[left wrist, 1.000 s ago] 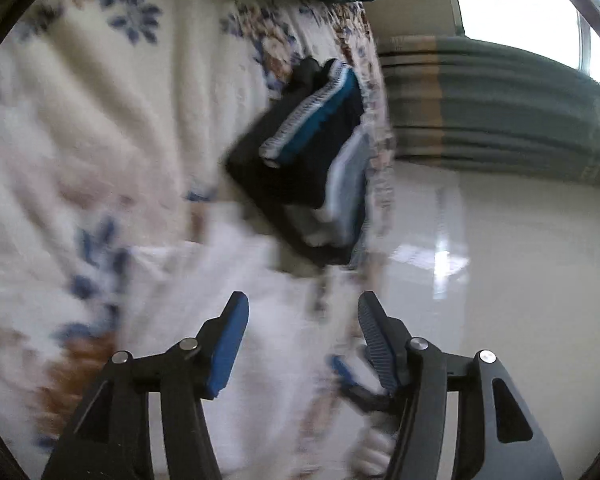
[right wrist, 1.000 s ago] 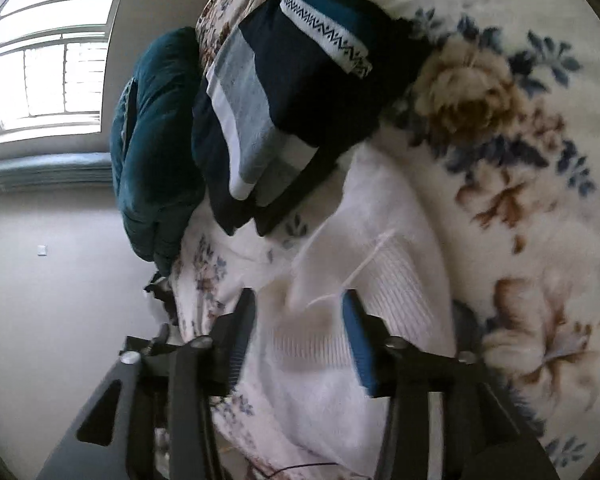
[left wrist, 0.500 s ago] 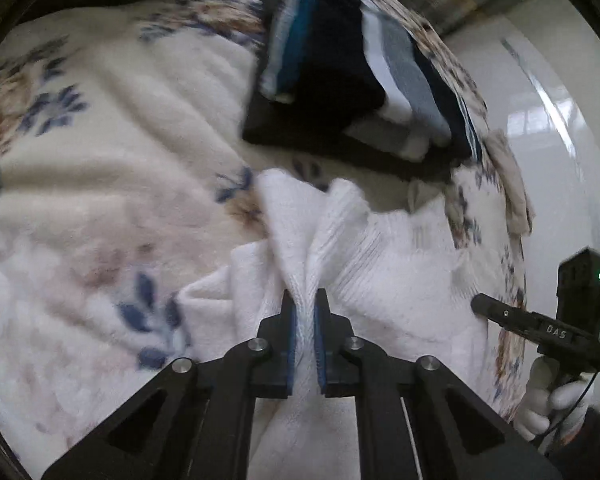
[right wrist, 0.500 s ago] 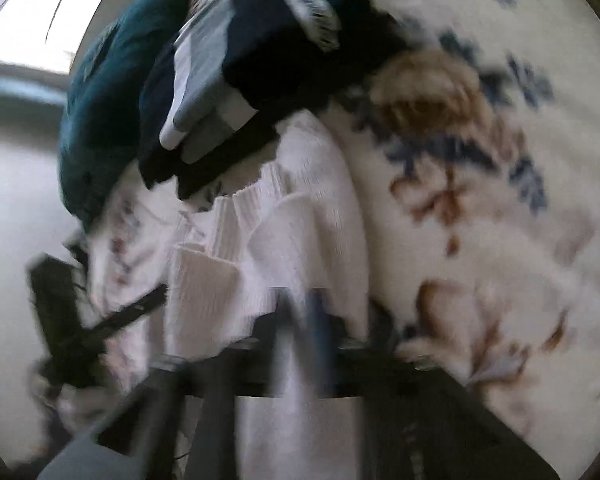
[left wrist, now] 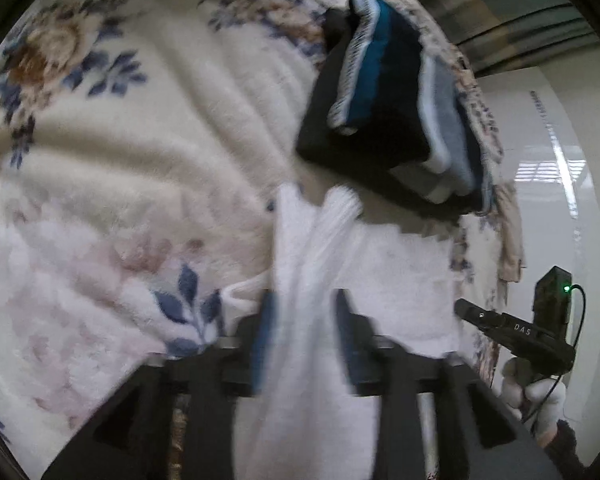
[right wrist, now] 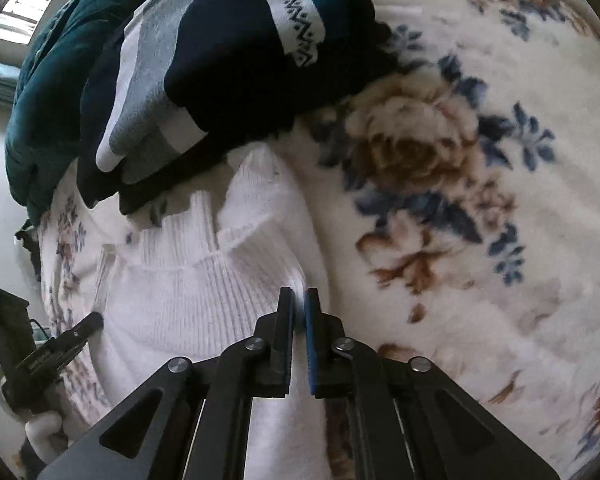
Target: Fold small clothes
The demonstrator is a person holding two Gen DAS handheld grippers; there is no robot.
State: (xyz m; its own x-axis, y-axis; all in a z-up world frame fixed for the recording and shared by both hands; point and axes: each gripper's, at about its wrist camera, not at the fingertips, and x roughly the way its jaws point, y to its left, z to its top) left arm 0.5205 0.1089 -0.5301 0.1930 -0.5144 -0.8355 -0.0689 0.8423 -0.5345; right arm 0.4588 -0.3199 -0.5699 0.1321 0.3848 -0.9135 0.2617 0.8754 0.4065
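A white knit sweater (left wrist: 396,276) lies on the floral blanket (left wrist: 132,160); it also shows in the right wrist view (right wrist: 188,288). My left gripper (left wrist: 304,316) is open, its jaws spread around a raised fold of the sweater that runs between them. My right gripper (right wrist: 299,304) is shut on the sweater's edge near the blanket. The other gripper shows at each view's edge: the right one (left wrist: 512,332) in the left wrist view, the left one (right wrist: 52,344) in the right wrist view.
A stack of folded dark sweaters (left wrist: 392,108) with blue, grey and white stripes lies just beyond the white one, also in the right wrist view (right wrist: 220,68). A teal cushion (right wrist: 48,80) lies past it. The bed edge and pale floor (left wrist: 556,184) are at the right.
My left gripper was shut on the sweater's fold half a second ago and has now opened. My right gripper closed on the sweater's edge and stays shut.
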